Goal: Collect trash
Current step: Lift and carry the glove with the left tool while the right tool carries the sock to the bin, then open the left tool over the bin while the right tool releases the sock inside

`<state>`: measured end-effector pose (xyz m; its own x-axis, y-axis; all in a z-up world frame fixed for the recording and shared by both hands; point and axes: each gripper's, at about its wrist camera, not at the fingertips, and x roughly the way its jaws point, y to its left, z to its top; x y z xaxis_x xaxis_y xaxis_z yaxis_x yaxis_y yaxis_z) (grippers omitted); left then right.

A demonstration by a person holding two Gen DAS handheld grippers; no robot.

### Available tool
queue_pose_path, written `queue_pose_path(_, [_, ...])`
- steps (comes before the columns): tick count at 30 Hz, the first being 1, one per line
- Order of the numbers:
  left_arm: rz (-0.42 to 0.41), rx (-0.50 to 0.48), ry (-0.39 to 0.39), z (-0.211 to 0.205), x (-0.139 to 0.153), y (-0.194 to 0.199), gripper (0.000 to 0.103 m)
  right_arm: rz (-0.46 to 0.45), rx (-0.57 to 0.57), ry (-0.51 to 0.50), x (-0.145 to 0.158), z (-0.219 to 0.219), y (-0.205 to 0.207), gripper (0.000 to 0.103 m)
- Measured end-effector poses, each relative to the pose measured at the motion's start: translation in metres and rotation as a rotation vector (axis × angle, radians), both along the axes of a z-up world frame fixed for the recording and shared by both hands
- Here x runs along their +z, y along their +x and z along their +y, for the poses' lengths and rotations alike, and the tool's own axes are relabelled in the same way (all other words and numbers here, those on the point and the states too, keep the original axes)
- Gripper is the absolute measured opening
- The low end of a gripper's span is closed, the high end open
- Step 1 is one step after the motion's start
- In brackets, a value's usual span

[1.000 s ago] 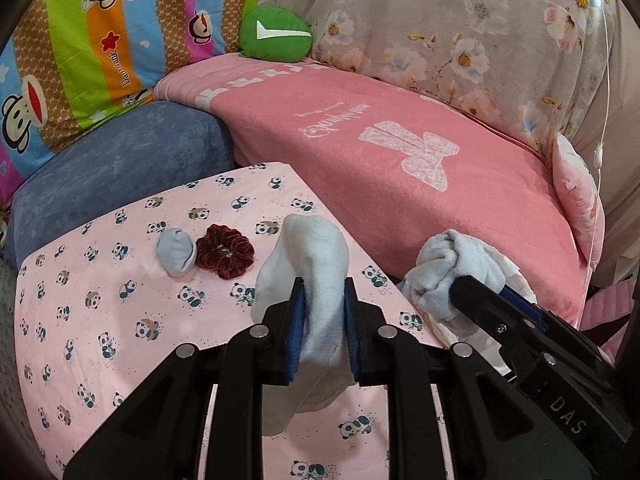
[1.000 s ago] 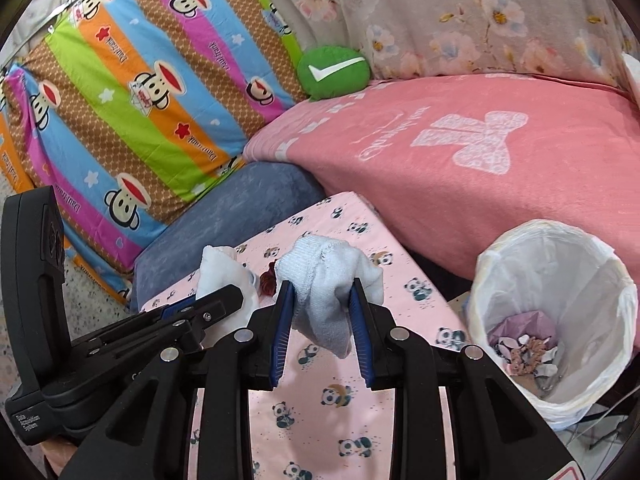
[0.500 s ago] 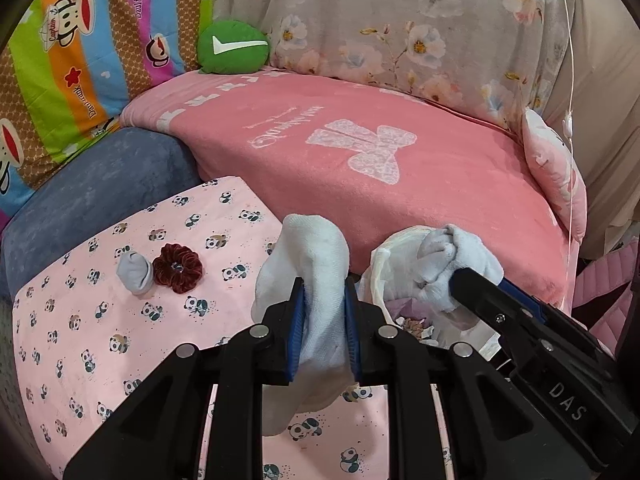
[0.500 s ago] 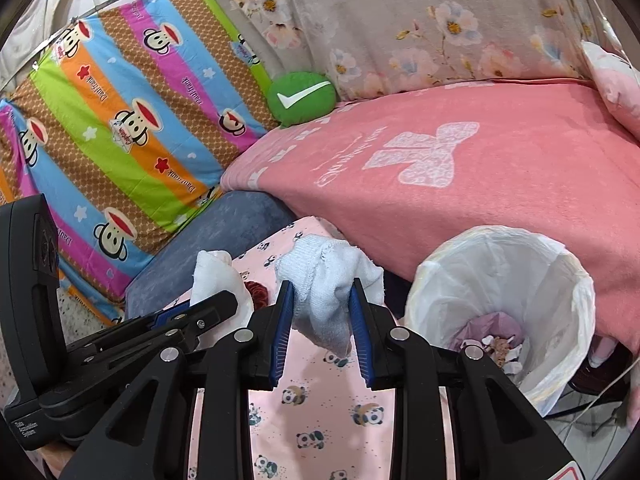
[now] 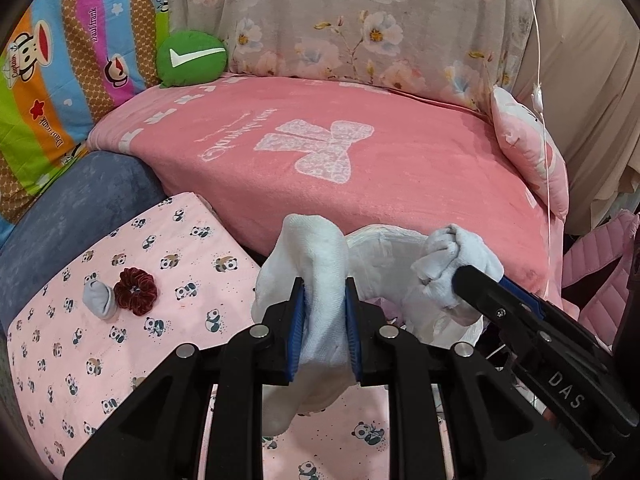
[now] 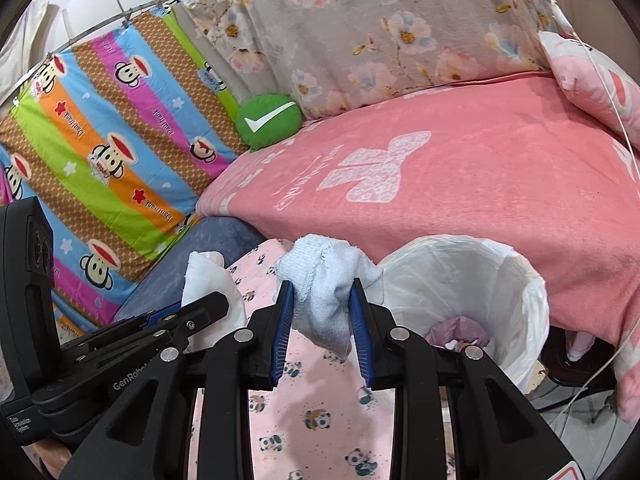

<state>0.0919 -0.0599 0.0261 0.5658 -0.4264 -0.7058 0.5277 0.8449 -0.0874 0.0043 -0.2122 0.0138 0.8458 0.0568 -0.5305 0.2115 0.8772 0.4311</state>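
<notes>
My left gripper is shut on a white sock that hangs down between its blue pads. In the same view my right gripper comes in from the right, clamped on a bunched pale sock over the white-lined bin. The right wrist view shows the right gripper shut on that crumpled white sock, with the lined trash bin just to its right, scraps lying at its bottom. The left gripper holds its white sock at the left.
A small grey sock and a dark red scrunchie lie on the panda-print cloth. Behind are a pink blanket, a green check-mark cushion, a blue cushion and a pink pillow.
Both grippers have carried their socks to the right, away from the scrunchie. The bin has come closer and now sits just beyond the fingertips. Both grips are unchanged.
</notes>
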Motion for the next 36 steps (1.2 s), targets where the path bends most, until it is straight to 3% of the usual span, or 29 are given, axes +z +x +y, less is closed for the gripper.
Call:
queue_pose_path(26, [0.044,-0.133,0.025,-0.076,-0.015,0.007,0.020,0.035,-0.137,0.040,-0.022,-0.073,-0.014,0.029])
queue_pose_path(31, [0.030,-0.135,0.015,-0.080,-0.016,0.008,0.037,0.044,-0.147,0.038,-0.025,-0.077,-0.013,0.029])
queue_pose_path(33, [0.012,-0.128,0.013,-0.080,-0.014,0.007,0.056,0.050,-0.150,0.036,-0.027,-0.079,-0.011,0.029])
queue_pose_path(36, [-0.008,-0.113,0.007,-0.078,-0.011,0.008,0.063,0.060,-0.155,0.010,-0.027,-0.078,-0.009,0.029])
